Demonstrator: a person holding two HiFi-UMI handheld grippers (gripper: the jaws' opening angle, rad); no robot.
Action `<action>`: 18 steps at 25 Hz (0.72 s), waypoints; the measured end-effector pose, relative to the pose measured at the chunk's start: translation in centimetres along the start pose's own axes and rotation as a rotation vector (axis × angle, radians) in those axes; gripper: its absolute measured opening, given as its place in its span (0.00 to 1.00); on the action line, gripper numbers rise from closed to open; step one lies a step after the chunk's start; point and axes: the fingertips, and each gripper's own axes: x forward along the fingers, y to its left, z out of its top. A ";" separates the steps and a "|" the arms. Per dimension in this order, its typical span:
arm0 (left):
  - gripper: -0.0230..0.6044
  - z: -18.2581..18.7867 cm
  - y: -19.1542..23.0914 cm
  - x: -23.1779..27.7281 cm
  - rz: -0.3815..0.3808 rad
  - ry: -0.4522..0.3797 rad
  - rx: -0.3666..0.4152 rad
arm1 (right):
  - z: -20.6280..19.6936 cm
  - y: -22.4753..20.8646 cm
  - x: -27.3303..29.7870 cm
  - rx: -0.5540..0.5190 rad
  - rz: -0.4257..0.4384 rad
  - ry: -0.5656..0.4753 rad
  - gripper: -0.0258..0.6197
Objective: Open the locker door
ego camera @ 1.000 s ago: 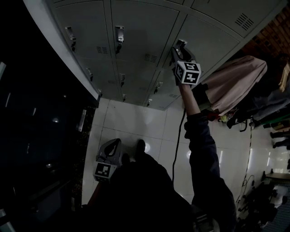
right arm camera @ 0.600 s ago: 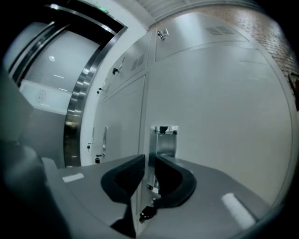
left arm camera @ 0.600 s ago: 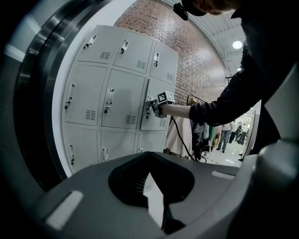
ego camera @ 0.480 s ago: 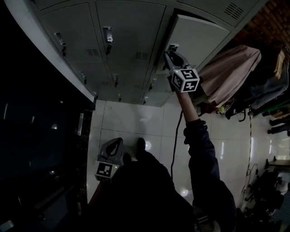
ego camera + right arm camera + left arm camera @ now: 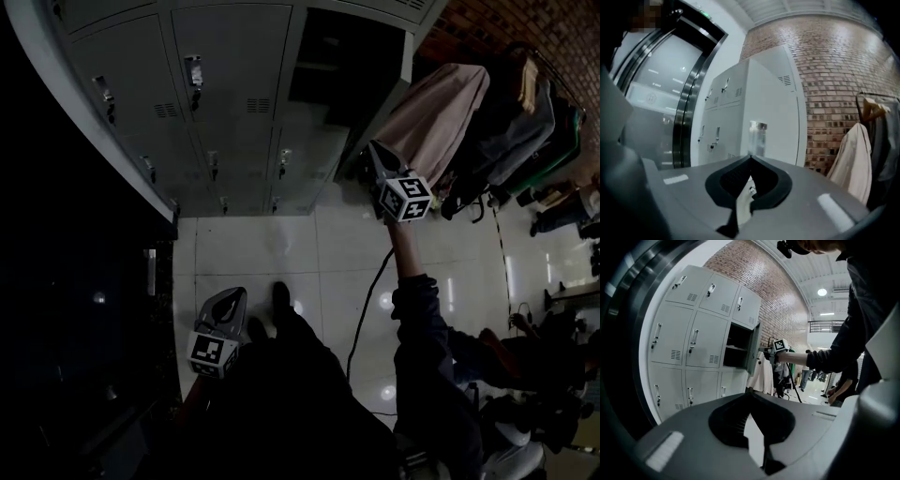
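Note:
The grey locker door stands swung wide open, with its dark compartment showing. My right gripper hangs just below and in front of the door's free edge, apart from it. Its jaws are closing and stand almost together, with nothing between them. In the right gripper view the door's face and its metal handle lie beyond the fingertips of the right gripper. My left gripper hangs low by my side, shut and empty, and it looks at the open door.
A beige coat hangs on a clothes rack just right of the open door, with more clothes behind it. A black cable trails over the white tile floor. A dark glass wall runs along the left. People stand at the far right.
The locker door has swung from shut to wide open. My right gripper has drawn back and to the right, off the door, and its jaws have come together. The left gripper has stayed put.

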 end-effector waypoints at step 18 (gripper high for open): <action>0.06 -4.1 -15.2 1.9 -0.286 0.040 0.110 | -14.5 20.5 -31.7 0.260 0.033 0.144 0.05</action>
